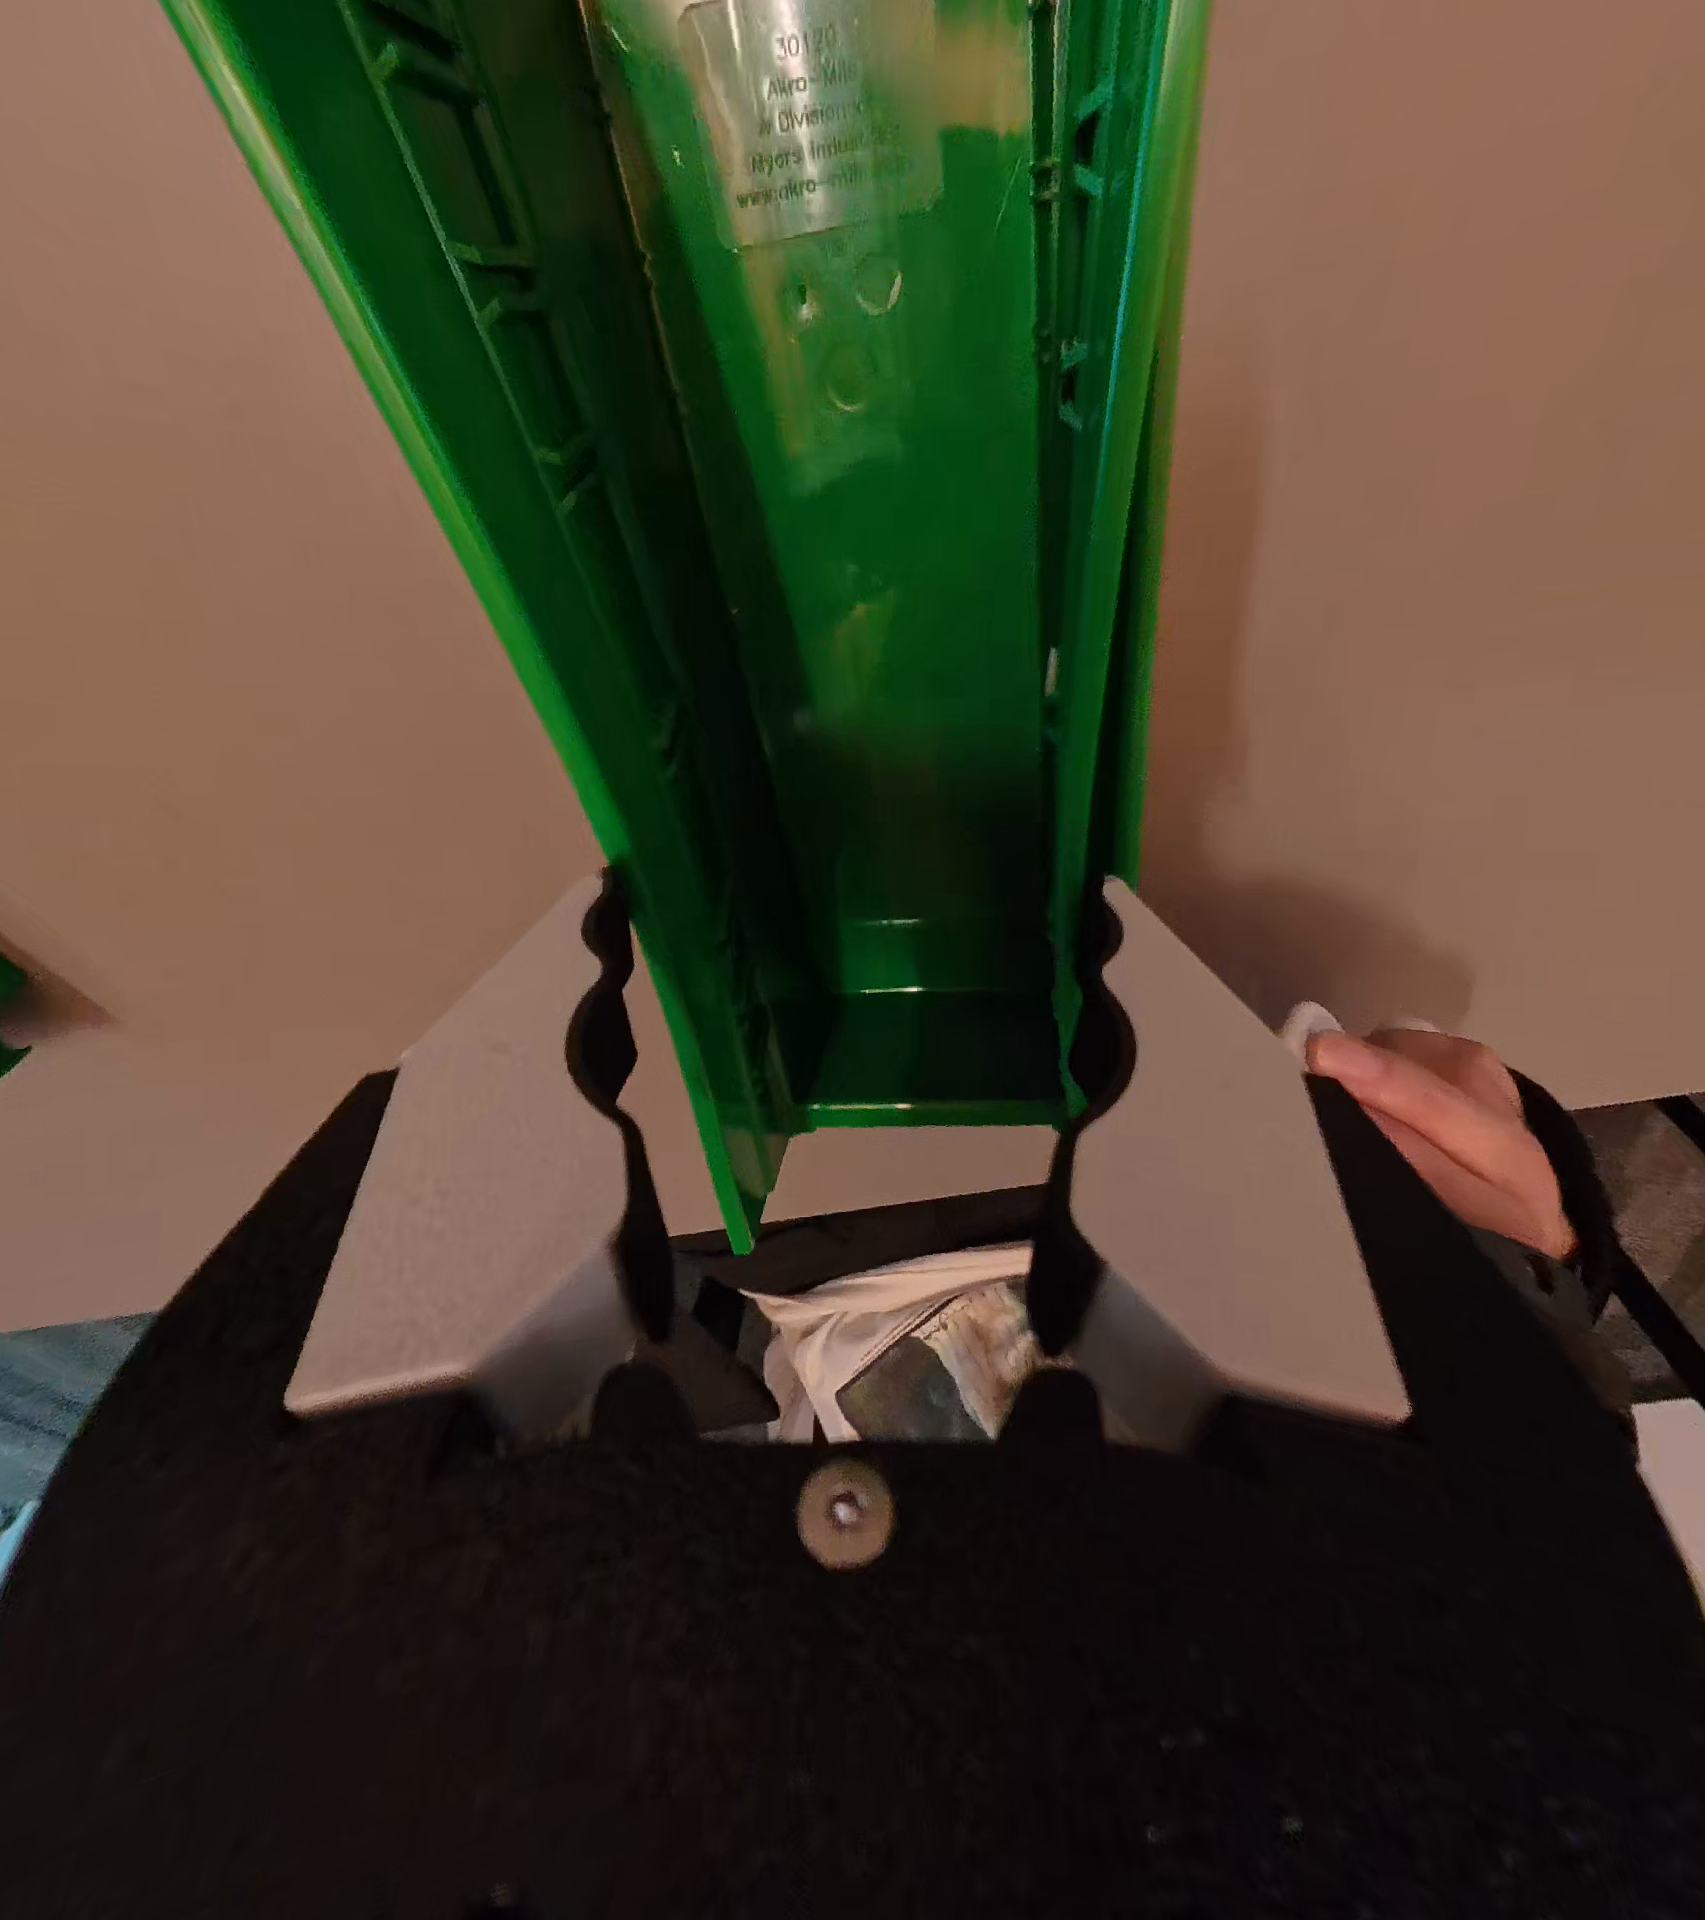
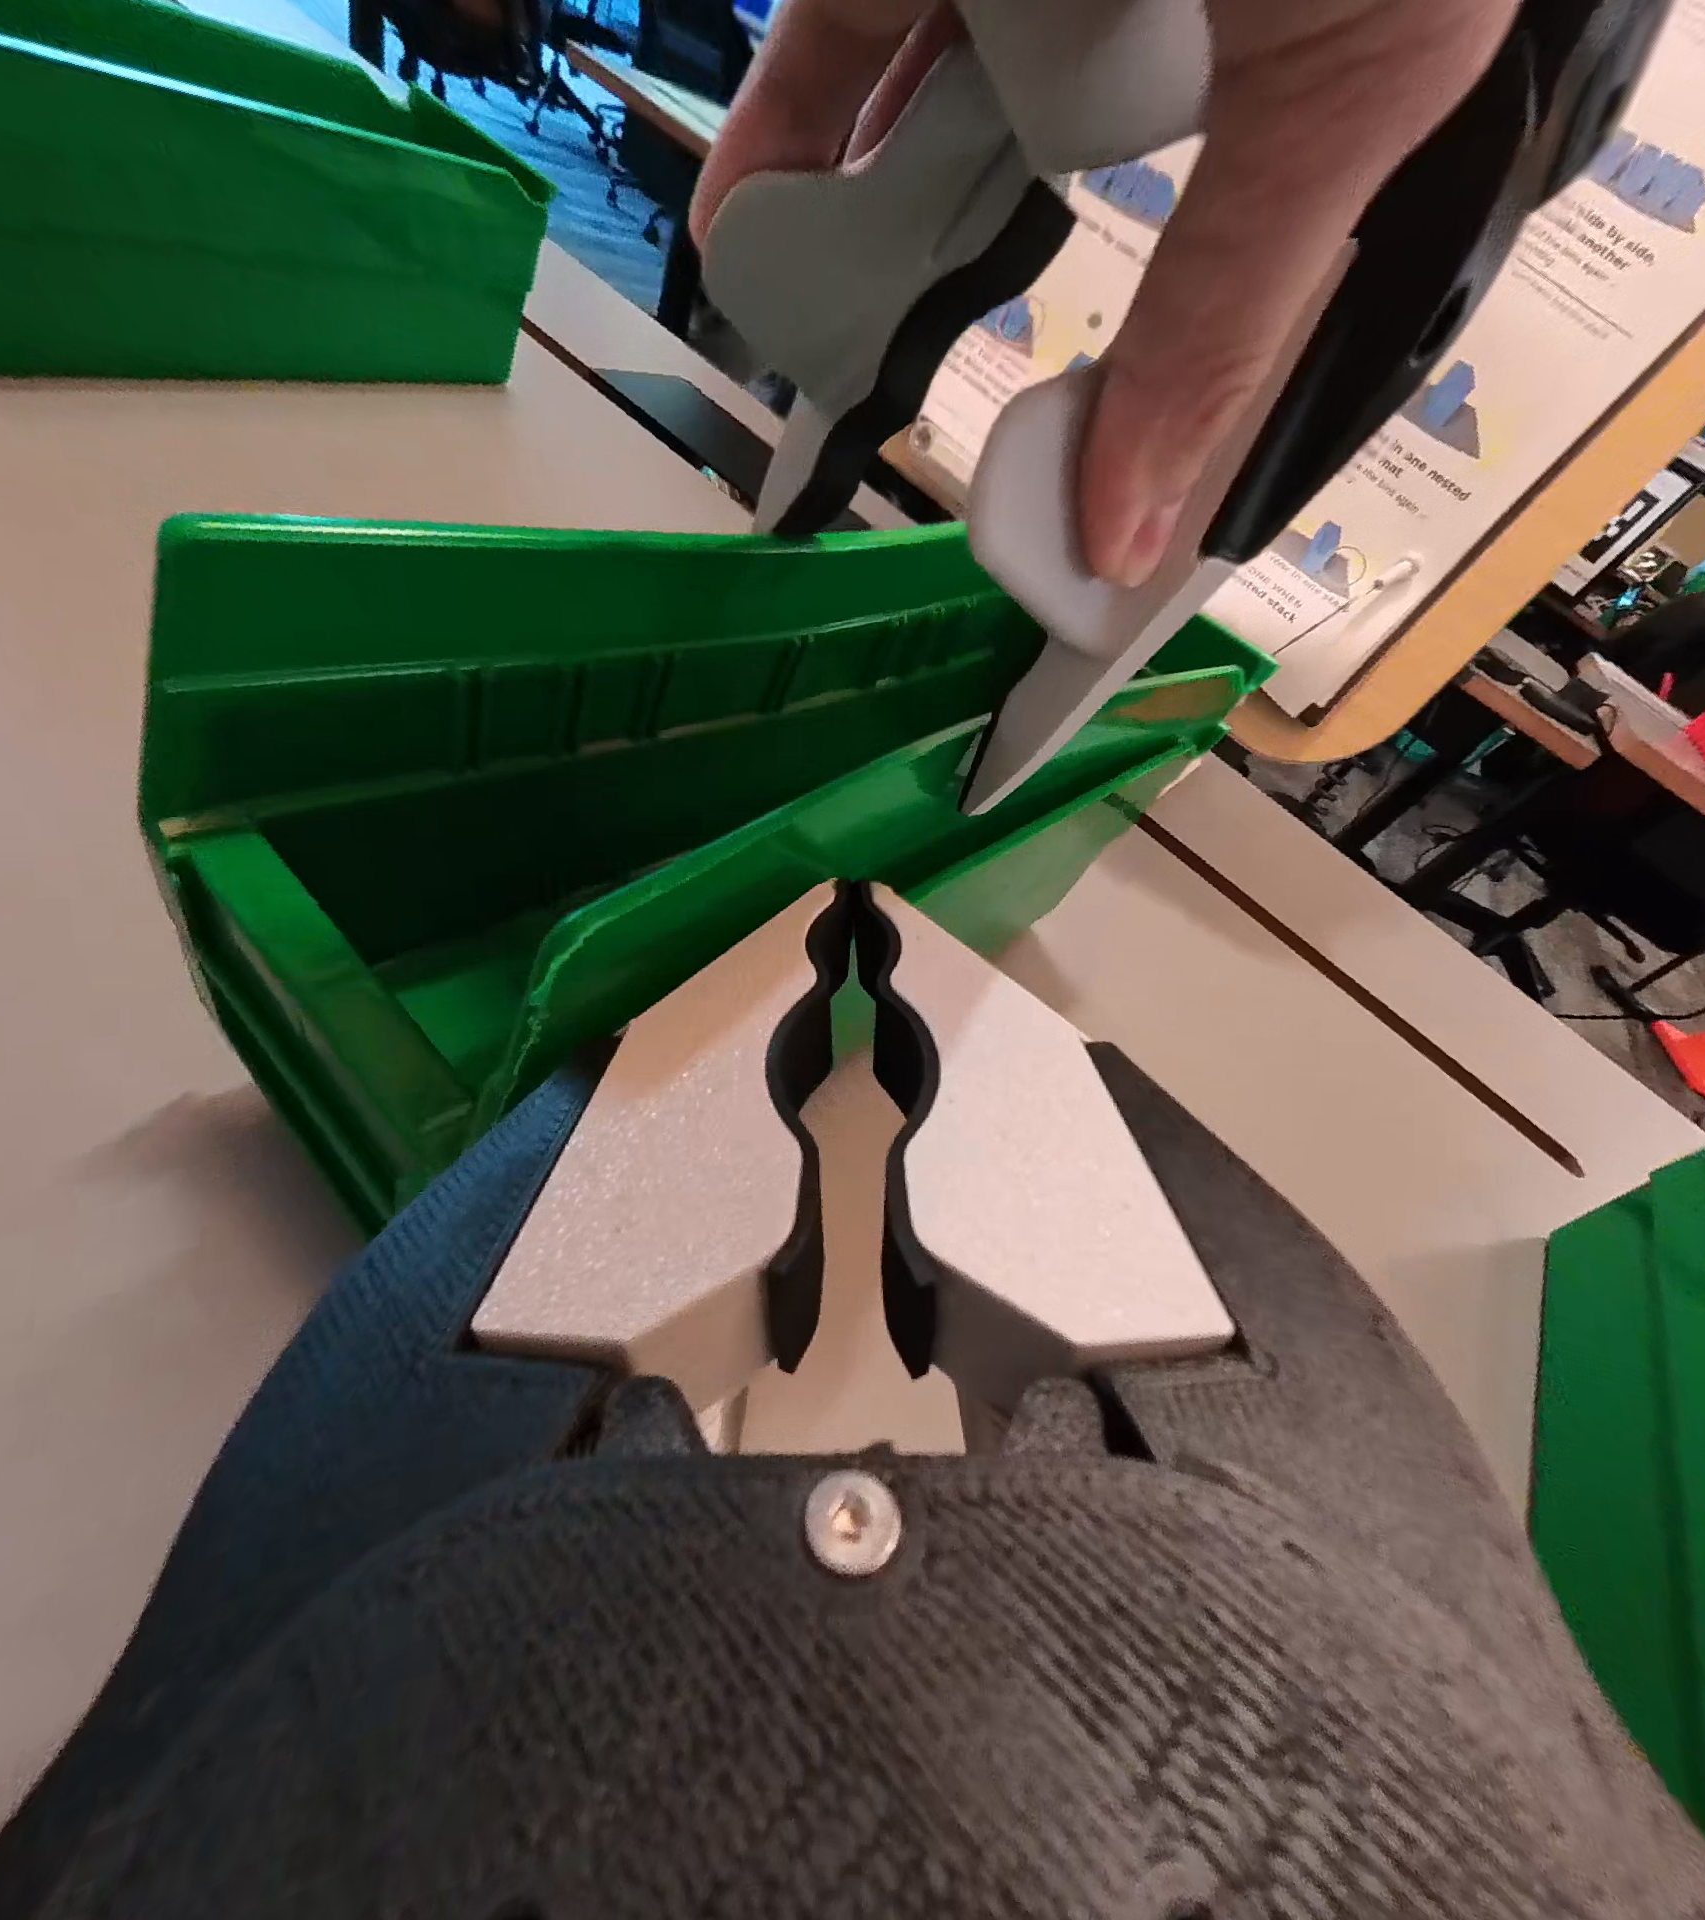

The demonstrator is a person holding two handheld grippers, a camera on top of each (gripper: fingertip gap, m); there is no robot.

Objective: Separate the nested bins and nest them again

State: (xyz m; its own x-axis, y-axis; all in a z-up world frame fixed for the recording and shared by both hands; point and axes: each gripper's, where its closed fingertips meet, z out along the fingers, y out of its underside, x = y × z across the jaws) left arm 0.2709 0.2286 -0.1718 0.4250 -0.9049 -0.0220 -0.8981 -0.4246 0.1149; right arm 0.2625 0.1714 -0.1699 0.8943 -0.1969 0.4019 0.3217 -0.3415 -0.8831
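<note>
Beige tabletop (image 2: pixel 48 623), green bins all over it.
One long bin (image 2: pixel 328 935) sits centre, another (image 2: pixel 204 239) far left, a third (image 2: pixel 1679 1507) at the near right edge.

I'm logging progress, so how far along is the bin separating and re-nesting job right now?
Done: one green bin sits apart on the table, and another bin lies at near right. In hand: the right gripper pinches the middle bin by its side wall, and the left gripper straddles its end. Left: the loose bins are not nested; whether this step is parting or re-nesting is unclear.
</note>
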